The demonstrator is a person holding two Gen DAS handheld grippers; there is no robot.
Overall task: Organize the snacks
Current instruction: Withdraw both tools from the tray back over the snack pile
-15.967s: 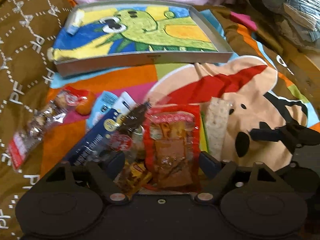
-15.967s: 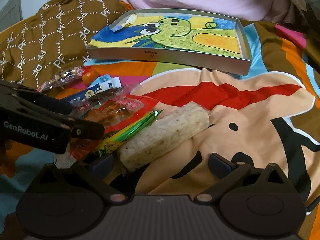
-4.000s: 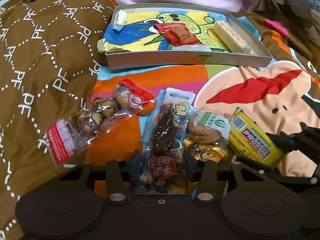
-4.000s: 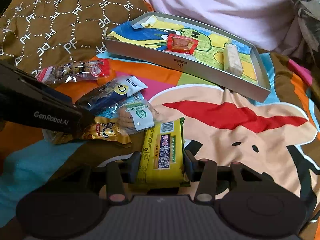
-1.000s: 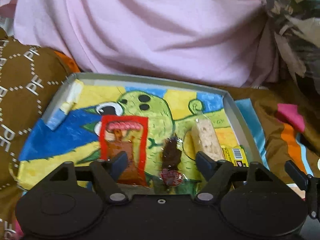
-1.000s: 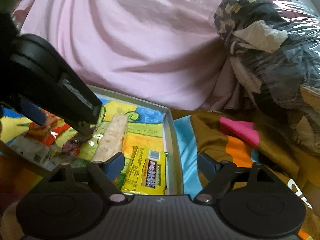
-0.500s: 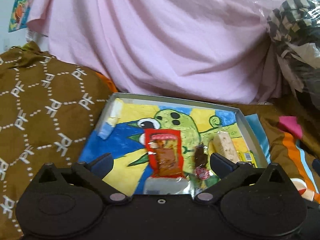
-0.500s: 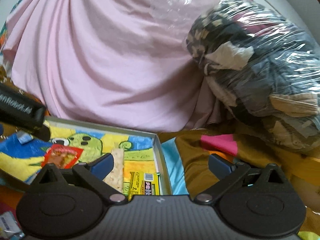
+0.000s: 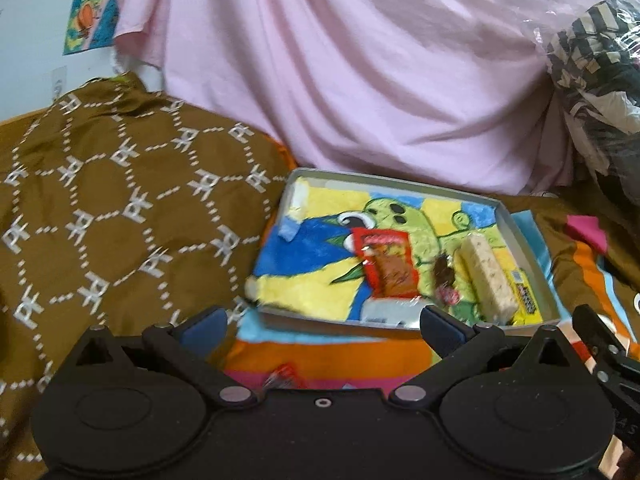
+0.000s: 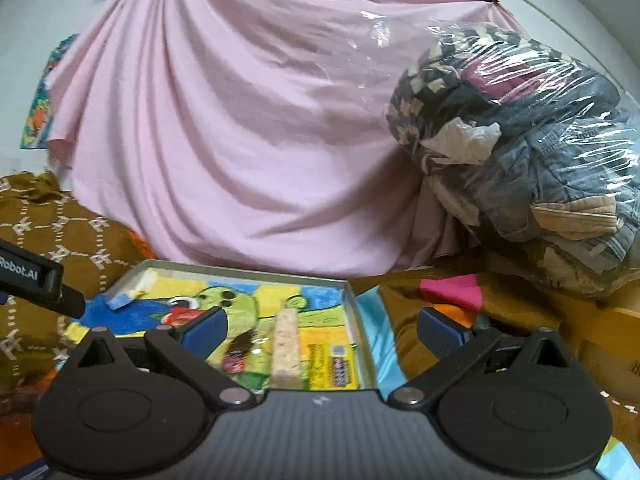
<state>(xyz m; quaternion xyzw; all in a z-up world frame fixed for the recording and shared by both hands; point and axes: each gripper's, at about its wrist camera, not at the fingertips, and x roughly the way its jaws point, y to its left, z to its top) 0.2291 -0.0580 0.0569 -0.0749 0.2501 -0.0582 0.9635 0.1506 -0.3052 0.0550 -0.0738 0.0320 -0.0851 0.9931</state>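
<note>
A grey tray lined with a green cartoon picture lies on the bed. It holds a red snack pack, a dark snack pack, a pale rice bar and a yellow pack. The tray shows in the right wrist view with the rice bar, yellow pack and dark pack. My left gripper is open and empty, in front of the tray's near edge. My right gripper is open and empty above the tray's right end.
A brown patterned quilt rises to the left of the tray. A pink sheet hangs behind it. A clear bag of clothes is piled at the right. A red snack wrapper lies on the colourful blanket under my left gripper.
Both grippers have pulled back and up from the tray since a second ago, and their jaws have spread wider. The snacks in the tray have not moved.
</note>
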